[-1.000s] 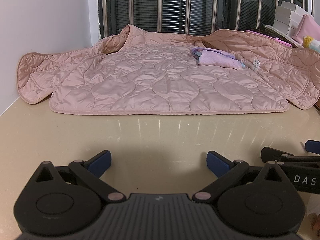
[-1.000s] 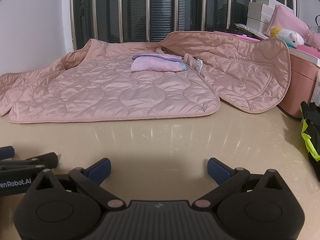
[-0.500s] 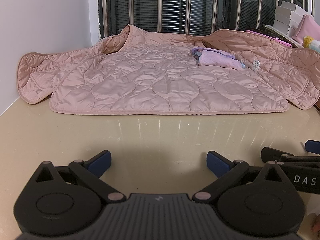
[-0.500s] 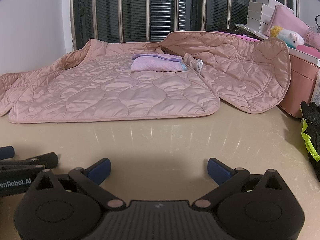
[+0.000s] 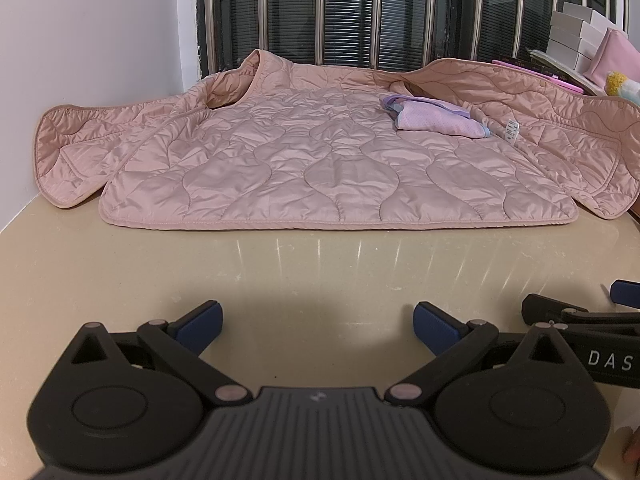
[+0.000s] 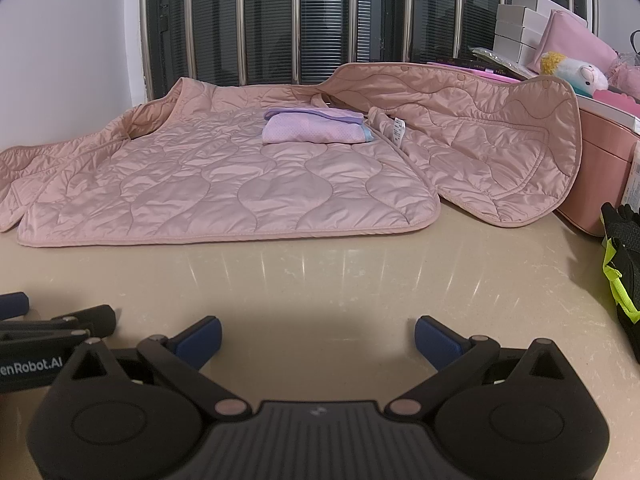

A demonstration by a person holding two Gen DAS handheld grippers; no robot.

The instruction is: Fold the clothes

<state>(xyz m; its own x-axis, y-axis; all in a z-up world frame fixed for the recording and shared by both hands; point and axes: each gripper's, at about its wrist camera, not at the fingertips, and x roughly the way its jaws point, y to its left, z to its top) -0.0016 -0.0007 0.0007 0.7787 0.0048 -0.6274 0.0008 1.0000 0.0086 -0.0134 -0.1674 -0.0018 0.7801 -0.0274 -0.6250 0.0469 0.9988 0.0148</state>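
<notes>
My left hand-held gripper (image 5: 316,322) sits low over the beige table (image 5: 320,264), blue-padded fingers spread wide, nothing between them; my right hand-held gripper (image 6: 318,330) reads the same, fully spread and empty, just beside the left one, whose black finger shows at the left edge of my right view; both are well short of the clothes. Pink quilted jacket (image 5: 336,160) lies opened flat at the far side of the table, hem toward me, collar toward the barred window (image 5: 360,8); its left flap is bunched against the white wall (image 5: 92,40); its right flap (image 6: 492,148) rides up against a pink box (image 6: 600,168). A small folded lilac garment (image 6: 316,130) rests on the jacket lining, far right of centre, just beside a white care label (image 6: 398,130). Right of the jacket I note stacked white boxes (image 6: 520,20), a plush toy (image 6: 576,72), and a black and neon-yellow item (image 6: 620,264) at the table edge; can't tell what that is.
</notes>
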